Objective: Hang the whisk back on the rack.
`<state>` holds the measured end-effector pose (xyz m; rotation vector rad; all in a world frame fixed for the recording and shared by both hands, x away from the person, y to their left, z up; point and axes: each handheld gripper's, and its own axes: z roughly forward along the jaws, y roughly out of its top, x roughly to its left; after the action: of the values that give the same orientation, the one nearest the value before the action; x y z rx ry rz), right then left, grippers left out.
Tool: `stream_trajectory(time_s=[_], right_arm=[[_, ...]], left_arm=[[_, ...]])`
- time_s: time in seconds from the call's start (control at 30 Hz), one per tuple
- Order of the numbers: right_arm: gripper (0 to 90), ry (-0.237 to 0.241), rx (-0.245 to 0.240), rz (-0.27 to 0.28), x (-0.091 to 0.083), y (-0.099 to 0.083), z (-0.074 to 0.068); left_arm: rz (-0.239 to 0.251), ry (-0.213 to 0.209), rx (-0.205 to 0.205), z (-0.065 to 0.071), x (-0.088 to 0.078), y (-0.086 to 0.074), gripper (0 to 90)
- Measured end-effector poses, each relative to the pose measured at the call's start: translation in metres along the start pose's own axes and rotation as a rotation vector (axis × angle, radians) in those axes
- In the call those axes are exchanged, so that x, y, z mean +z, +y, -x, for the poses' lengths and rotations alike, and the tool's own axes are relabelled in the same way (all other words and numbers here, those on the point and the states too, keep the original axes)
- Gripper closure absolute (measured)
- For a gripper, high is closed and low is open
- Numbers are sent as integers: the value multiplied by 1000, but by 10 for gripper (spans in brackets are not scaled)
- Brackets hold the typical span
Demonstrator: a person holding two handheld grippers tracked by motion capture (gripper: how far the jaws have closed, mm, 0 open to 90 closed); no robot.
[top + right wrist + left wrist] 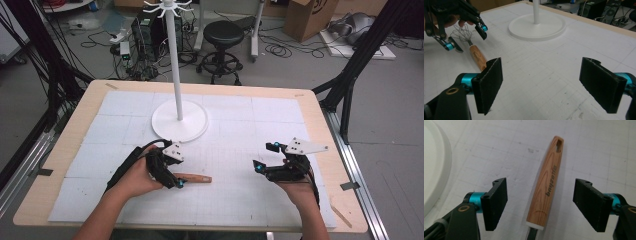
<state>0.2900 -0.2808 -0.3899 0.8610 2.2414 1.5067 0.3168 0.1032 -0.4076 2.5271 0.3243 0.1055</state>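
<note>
Your left gripper [540, 206] straddles the whisk [547, 182]: its wooden handle lies between the fingers [495, 203], clear of both pads, ungripped. From the right gripper view, that hand tilts down over the wire head [464, 36]. Your right gripper [549, 86] hovers level, fingers spread on nothing, well apart from the whisk. Beyond both stands the white stand [179, 120].

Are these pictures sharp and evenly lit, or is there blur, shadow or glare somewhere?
High view: even light, slightly soft, no glare. Left gripper view: the wood-grain whisk handle is fairly sharp, with a soft shadow along its right side; the white round stand base looks washed out. Right gripper view: its near black pads are blurred.
</note>
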Motion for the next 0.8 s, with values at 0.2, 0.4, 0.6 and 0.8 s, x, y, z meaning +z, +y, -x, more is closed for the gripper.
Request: stream_trajectory(time_s=[0.2, 0.4, 0.6, 0.8], right_arm=[[182, -2, -5, -6, 2, -1, 0], [183, 1, 0, -14, 3, -2, 0], [184, -1, 1, -18, 4, -3, 0], [185, 2, 3, -18, 4, -3, 0]], left_arm=[[-60, -7, 4, -1, 10, 0, 384], [-111, -3, -2, -2, 17, 1, 493], [-154, -25, 27, -1, 17, 6, 588], [-215, -38, 67, 1, 20, 16, 666]])
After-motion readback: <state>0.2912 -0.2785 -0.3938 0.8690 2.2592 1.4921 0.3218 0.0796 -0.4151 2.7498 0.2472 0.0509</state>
